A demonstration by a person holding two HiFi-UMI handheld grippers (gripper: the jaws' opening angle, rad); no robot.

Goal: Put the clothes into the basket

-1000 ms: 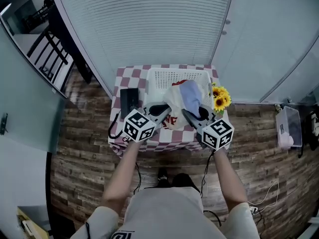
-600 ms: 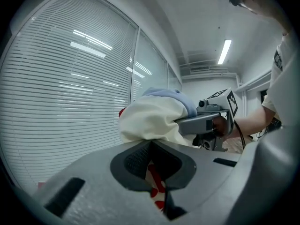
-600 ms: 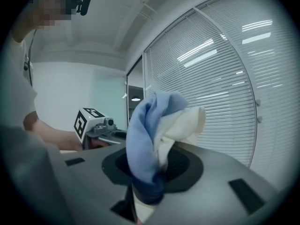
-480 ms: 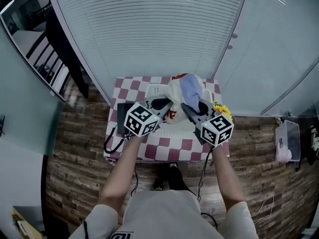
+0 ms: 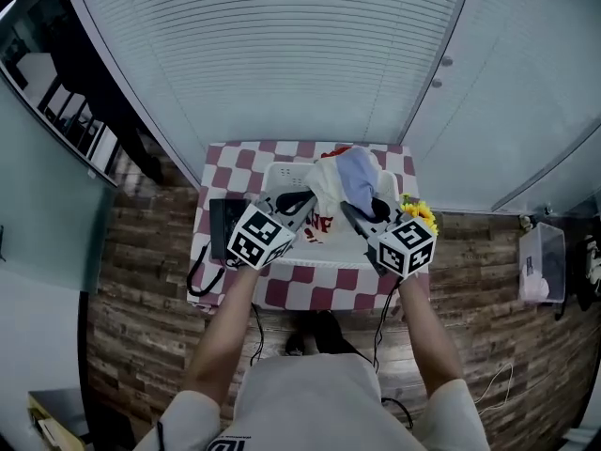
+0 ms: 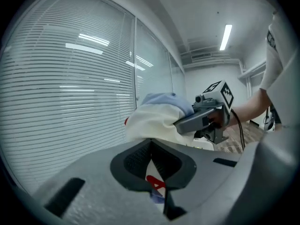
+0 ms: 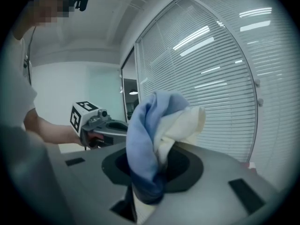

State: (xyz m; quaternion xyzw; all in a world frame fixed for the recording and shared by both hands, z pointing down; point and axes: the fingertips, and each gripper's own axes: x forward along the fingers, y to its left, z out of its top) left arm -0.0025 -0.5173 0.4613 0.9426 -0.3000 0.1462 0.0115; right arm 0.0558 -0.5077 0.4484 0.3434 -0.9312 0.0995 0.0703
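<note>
The left claw [image 5: 299,202] is clamped on the cream fabric with red print of the garment [image 5: 331,182]. The right claw [image 5: 361,216] is clamped on the same garment's bunched blue and cream fabric. The garment hangs between both claws, over the white basket [image 5: 280,170] on the checkered bench [image 5: 310,289], beside sunflowers [image 5: 419,214].

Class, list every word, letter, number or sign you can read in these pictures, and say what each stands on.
"A": a red letter, as far as it shows, on the clothes, left gripper view.
Red lettering on the clothes, head view: too blurred to read.
Print on the person's shirt, lower edge: cut off, unreadable.
Marker cubes: square patterns only, no words.
</note>
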